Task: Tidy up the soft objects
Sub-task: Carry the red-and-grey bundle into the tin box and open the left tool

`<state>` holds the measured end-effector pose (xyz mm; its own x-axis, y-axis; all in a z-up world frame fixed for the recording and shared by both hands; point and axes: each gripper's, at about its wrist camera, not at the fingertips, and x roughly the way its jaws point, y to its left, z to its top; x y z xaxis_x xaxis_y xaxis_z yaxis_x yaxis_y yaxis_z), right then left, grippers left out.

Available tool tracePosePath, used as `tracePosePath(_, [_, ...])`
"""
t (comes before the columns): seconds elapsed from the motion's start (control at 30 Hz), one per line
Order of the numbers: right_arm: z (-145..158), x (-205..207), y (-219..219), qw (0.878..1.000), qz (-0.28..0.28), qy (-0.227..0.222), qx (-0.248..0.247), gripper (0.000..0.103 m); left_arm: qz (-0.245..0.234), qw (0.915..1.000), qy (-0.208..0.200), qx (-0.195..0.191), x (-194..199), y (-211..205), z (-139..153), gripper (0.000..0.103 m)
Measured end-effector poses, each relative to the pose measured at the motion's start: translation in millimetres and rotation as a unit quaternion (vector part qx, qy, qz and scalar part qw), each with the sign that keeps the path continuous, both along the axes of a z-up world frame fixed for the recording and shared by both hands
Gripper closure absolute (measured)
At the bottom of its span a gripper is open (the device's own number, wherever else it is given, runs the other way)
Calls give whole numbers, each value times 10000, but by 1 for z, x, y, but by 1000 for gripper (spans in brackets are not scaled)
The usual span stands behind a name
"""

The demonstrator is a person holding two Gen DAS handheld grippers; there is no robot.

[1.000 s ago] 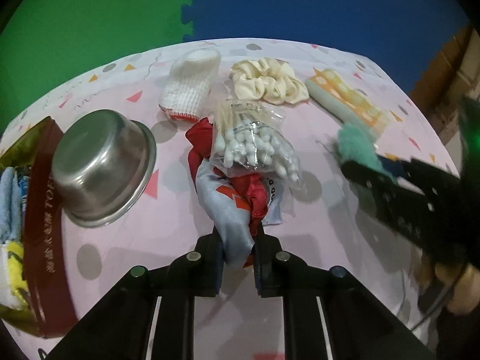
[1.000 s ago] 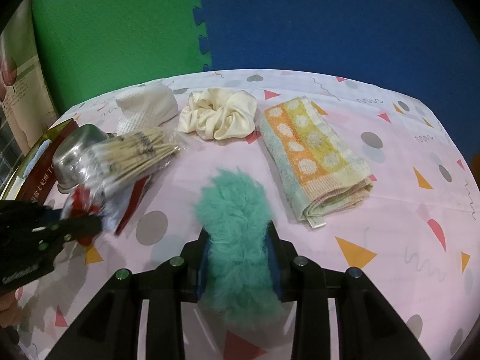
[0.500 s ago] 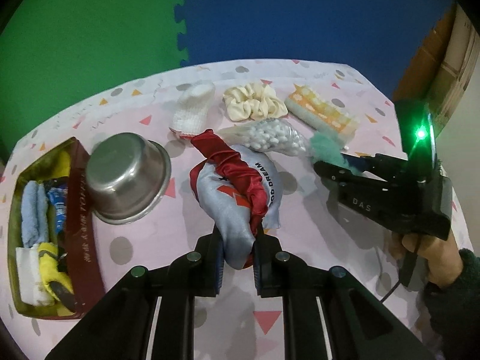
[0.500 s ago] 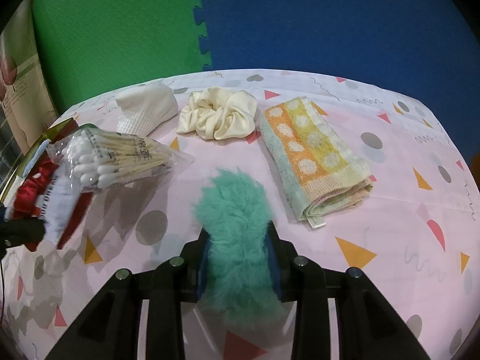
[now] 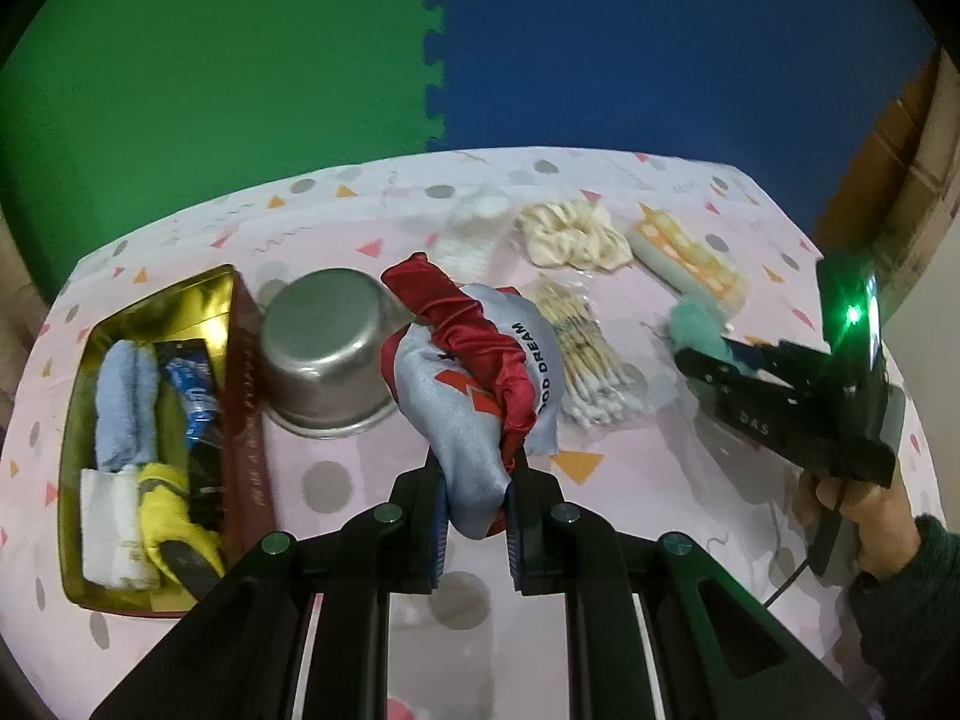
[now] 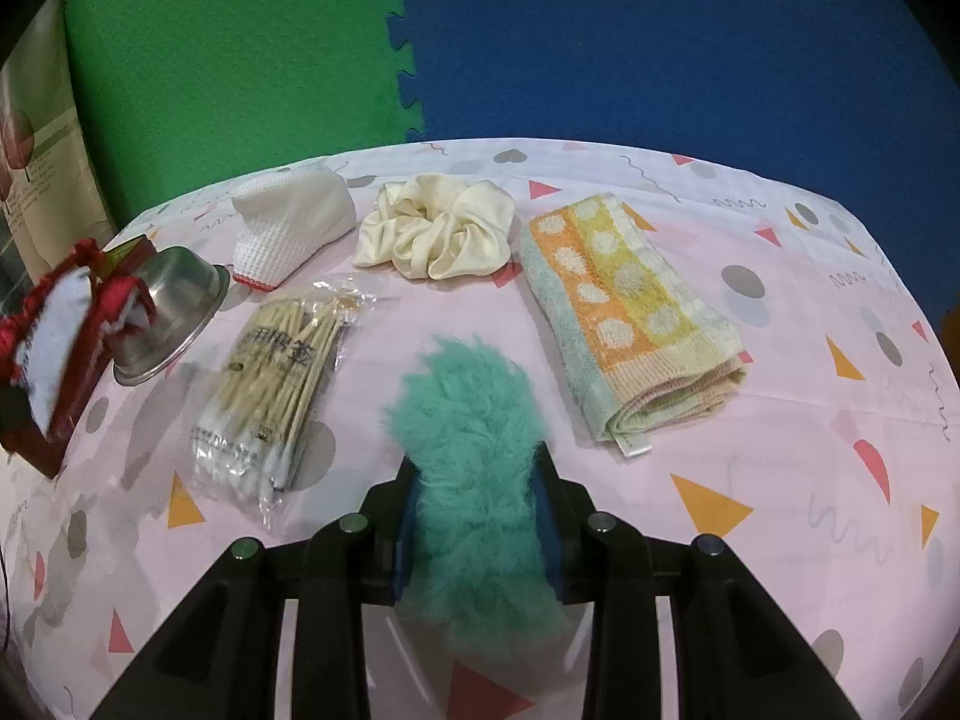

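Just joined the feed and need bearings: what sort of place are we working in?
Likely a staged tabletop set, not a lived-in room: a patterned pink tablecloth, green and blue foam mats as backdrop, and household items such as a steel bowl.

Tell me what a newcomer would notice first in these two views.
Probably the left gripper clamped on a grey and red cloth bundle lifted above the pink table, near the gold box. Next, the right gripper squeezing a fluffy teal puff, with a folded orange towel to its right.
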<state>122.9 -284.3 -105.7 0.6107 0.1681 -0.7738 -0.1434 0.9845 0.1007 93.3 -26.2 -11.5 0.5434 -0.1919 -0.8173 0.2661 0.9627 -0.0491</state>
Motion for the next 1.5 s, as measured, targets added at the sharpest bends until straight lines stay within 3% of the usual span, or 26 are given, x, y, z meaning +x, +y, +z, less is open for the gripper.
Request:
tracePosePath(0.33, [0,0,0,10000,-3,1,-1,69,668,9976,-197,22,16,55,22,89])
tracePosePath(0.67, [0,0,1,10000,-4,2,-8,69,1517,9877,-313,208,43,131,36,89])
tracePosePath(1.1, [0,0,1,10000,-8,3,-2,69,1915,9810,226,225,75,170,-9,89])
tracePosePath(1.5, [0,0,1,10000,-11,5,-9,69,2005,9777,436,437,92,185,-33,81])
